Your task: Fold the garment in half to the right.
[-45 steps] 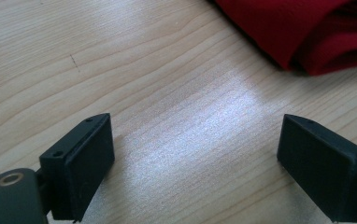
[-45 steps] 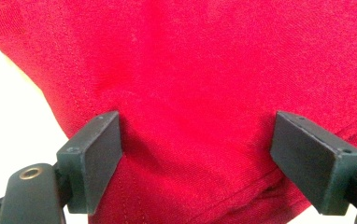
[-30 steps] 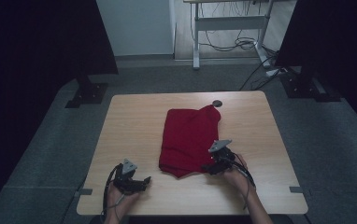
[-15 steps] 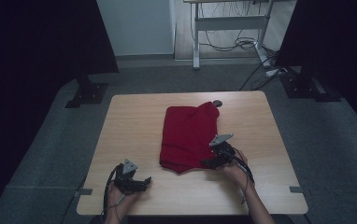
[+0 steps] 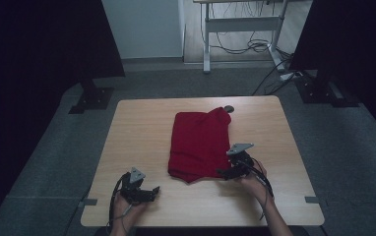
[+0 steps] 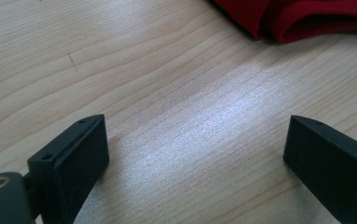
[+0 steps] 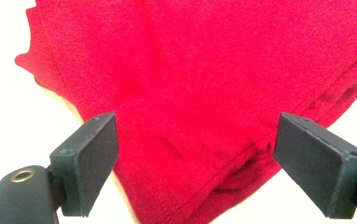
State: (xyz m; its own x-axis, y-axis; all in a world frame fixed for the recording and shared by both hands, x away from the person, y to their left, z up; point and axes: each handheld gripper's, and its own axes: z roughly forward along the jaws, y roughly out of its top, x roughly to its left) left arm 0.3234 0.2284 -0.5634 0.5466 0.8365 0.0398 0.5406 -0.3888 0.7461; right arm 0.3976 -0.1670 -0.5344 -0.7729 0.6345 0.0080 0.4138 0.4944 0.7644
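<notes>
A folded red cloth (image 5: 199, 143) lies flat in the middle of the worktop (image 5: 141, 128), its long side running away from the person. A small dark round thing (image 5: 229, 108) sits on the wood just beside the cloth's far right corner.

The right tongs (image 5: 224, 172) sit at the cloth's near right corner, tips pointing left toward its near edge. In the right gripper view the jaws stand spread, having just been opening, and the folded corner (image 7: 200, 140) lies between and beyond them; neither pad presses on the fabric. Stacked hems show at that corner, with a stitched seam running along the lower edge.

The left tongs (image 5: 149, 192) rest low near the worktop's near left edge, well apart from the cloth, which lies ahead and to their right. In the left gripper view the jaws are spread wide over bare wood, nothing between them, and the cloth's rolled near edge (image 6: 307, 21) shows at the top right, clear of the pads.

A cable trails back from each hand toward the person.
</notes>
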